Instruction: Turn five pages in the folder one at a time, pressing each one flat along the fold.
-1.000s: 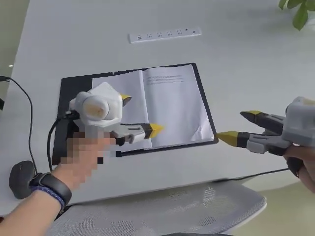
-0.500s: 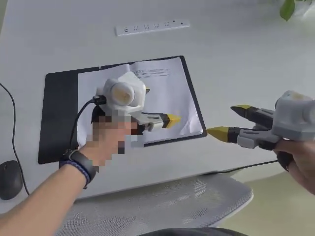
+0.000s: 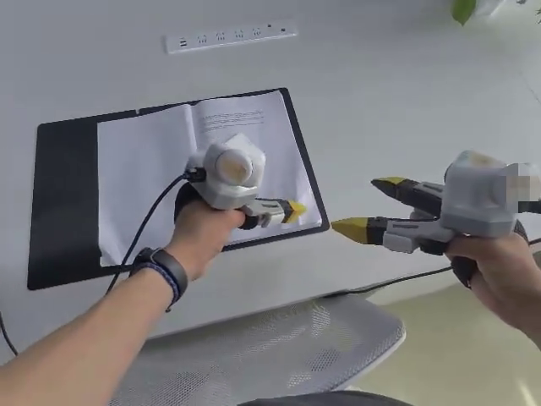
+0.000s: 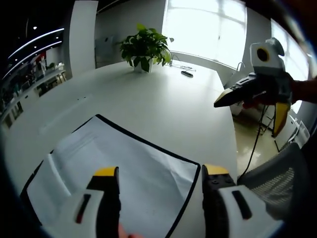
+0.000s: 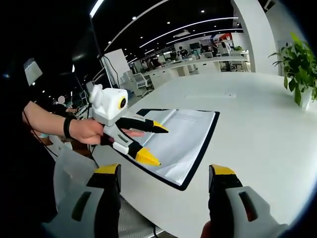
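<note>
Looking at the folder (image 3: 63, 203) lying open and flat on the white counter (image 3: 380, 93), power strip (image 3: 230, 35) beyond its far edge. Holding the left claw (image 3: 283, 210) over the folder's right-hand page near the front edge, jaws spread, pinching nothing. Holding the right claw (image 3: 368, 205) off the folder's right side, well apart from it, also spread wide and empty.

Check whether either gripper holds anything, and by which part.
Nothing is held. The left gripper is open above the folder; the right gripper is open, apart from it.
</note>
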The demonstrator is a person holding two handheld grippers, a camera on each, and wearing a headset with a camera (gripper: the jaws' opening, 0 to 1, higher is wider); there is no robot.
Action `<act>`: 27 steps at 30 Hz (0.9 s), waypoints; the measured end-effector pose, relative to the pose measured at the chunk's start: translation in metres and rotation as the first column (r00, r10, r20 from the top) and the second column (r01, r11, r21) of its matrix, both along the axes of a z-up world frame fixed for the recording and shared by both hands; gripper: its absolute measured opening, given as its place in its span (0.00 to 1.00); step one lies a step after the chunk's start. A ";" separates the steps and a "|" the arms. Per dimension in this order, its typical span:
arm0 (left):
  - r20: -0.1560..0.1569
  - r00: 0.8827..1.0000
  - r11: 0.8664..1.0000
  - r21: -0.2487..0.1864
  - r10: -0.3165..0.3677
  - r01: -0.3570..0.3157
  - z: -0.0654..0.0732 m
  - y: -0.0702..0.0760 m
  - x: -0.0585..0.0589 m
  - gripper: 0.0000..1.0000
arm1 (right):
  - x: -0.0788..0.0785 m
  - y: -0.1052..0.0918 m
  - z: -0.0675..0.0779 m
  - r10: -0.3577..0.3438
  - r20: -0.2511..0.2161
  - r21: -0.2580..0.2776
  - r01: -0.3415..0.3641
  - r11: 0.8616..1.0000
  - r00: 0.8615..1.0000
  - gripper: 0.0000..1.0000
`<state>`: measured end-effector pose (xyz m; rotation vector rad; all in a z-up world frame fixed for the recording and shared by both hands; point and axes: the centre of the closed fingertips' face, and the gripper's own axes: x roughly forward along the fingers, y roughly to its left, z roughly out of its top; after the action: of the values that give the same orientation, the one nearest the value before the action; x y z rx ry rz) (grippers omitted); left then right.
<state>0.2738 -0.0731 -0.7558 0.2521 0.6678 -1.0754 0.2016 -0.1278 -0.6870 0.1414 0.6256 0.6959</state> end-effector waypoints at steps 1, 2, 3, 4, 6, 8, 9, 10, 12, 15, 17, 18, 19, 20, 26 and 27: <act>-0.002 1.000 1.000 0.008 0.002 -0.002 -0.003 -0.001 0.000 0.66 | 0.001 -0.001 0.000 -0.001 0.000 0.001 0.001 1.000 1.000 0.71; -0.009 1.000 1.000 0.018 0.006 -0.006 -0.008 -0.002 0.000 0.66 | 0.002 -0.001 0.001 -0.001 0.000 0.002 0.001 1.000 1.000 0.71; -0.013 1.000 1.000 0.024 0.006 -0.005 -0.012 -0.003 0.000 0.66 | 0.002 -0.002 0.001 -0.002 0.000 0.003 0.002 1.000 1.000 0.71; -0.013 1.000 0.999 0.033 0.005 -0.004 -0.015 -0.003 0.000 0.66 | 0.003 -0.003 0.001 -0.003 0.000 0.003 0.003 1.000 1.000 0.71; -0.011 1.000 0.999 0.050 0.004 -0.004 -0.021 -0.005 0.000 0.66 | 0.003 -0.003 0.001 -0.001 -0.003 0.003 0.001 1.000 1.000 0.71; -0.012 1.000 0.998 0.060 0.007 -0.006 -0.026 -0.007 -0.001 0.66 | 0.004 -0.003 0.003 0.000 -0.002 0.007 0.000 1.000 1.000 0.71; -0.008 1.000 0.998 0.065 0.008 -0.007 -0.027 -0.008 -0.001 0.66 | 0.004 -0.003 0.003 0.001 -0.002 0.007 -0.001 1.000 1.000 0.70; -0.010 1.000 0.998 0.066 0.007 -0.007 -0.029 -0.009 -0.002 0.66 | 0.004 -0.003 0.002 0.001 -0.003 0.004 -0.001 1.000 1.000 0.70; -0.020 1.000 0.997 0.075 0.018 -0.017 -0.041 -0.010 -0.002 0.67 | 0.003 -0.003 0.000 0.003 -0.009 0.003 -0.003 1.000 1.000 0.70; -0.001 1.000 0.993 0.115 0.029 -0.029 -0.050 -0.009 0.000 0.66 | 0.001 -0.002 -0.002 0.007 -0.017 0.006 -0.007 1.000 1.000 0.69; 0.002 0.999 0.991 0.128 0.035 -0.035 -0.054 -0.008 0.002 0.65 | 0.000 -0.001 -0.003 0.010 -0.021 0.010 -0.009 1.000 1.000 0.69; 0.010 0.999 0.991 0.129 0.042 -0.043 -0.054 -0.008 0.003 0.65 | 0.000 -0.001 -0.003 0.010 -0.022 0.010 -0.010 1.000 1.000 0.68; 0.016 0.999 0.990 0.132 0.045 -0.047 -0.054 -0.008 0.004 0.64 | 0.000 -0.001 -0.004 0.011 -0.023 0.008 -0.011 1.000 1.000 0.68; 0.026 0.999 0.989 0.139 0.046 -0.049 -0.055 -0.008 0.005 0.64 | -0.001 -0.001 -0.005 0.013 -0.027 0.007 -0.013 1.000 1.000 0.68; 0.047 0.998 0.989 0.142 0.040 -0.046 -0.054 -0.007 0.007 0.63 | -0.001 -0.001 -0.007 0.016 -0.030 0.016 -0.015 1.000 0.999 0.67; 0.046 0.998 0.989 0.141 0.040 -0.046 -0.054 -0.007 0.007 0.63 | -0.001 -0.001 -0.007 0.016 -0.030 0.017 -0.016 1.000 0.999 0.67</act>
<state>0.2812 -0.0805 -0.8096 0.3816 0.7092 -0.9799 0.2009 -0.1285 -0.6940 0.1633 0.6507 0.7159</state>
